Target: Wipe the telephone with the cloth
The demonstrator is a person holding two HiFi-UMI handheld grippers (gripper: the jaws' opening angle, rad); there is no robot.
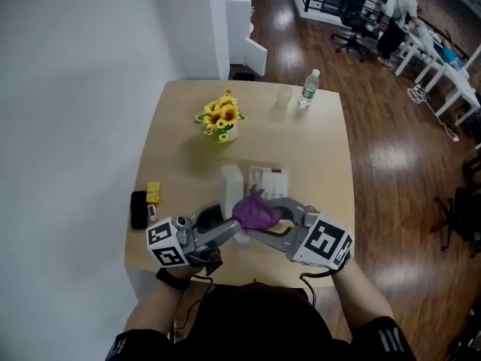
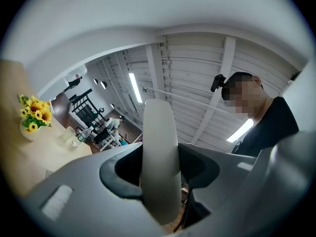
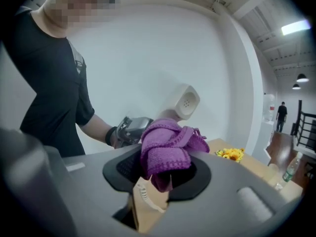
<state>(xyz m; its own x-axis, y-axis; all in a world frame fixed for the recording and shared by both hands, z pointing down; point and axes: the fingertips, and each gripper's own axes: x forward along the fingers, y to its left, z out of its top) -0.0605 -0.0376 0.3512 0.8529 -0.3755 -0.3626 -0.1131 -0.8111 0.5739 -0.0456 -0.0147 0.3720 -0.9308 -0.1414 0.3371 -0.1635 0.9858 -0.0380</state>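
Observation:
The white telephone handset (image 1: 231, 189) stands upright over the table's near half, and my left gripper (image 1: 225, 228) is shut on its lower part. In the left gripper view the handset (image 2: 159, 152) fills the gap between the jaws of the left gripper (image 2: 160, 181). My right gripper (image 1: 263, 220) is shut on a bunched purple cloth (image 1: 255, 210), which presses against the handset's right side. From the right gripper (image 3: 165, 174) I see the cloth (image 3: 168, 149) with the handset's end (image 3: 186, 101) just beyond it. The telephone base (image 1: 269, 179) sits behind them.
A pot of sunflowers (image 1: 220, 119) stands mid-table, with a glass (image 1: 283, 95) and a water bottle (image 1: 308, 87) at the far edge. A yellow box (image 1: 153, 192) and a black flat object (image 1: 138, 209) lie at the left edge of the table (image 1: 323, 164).

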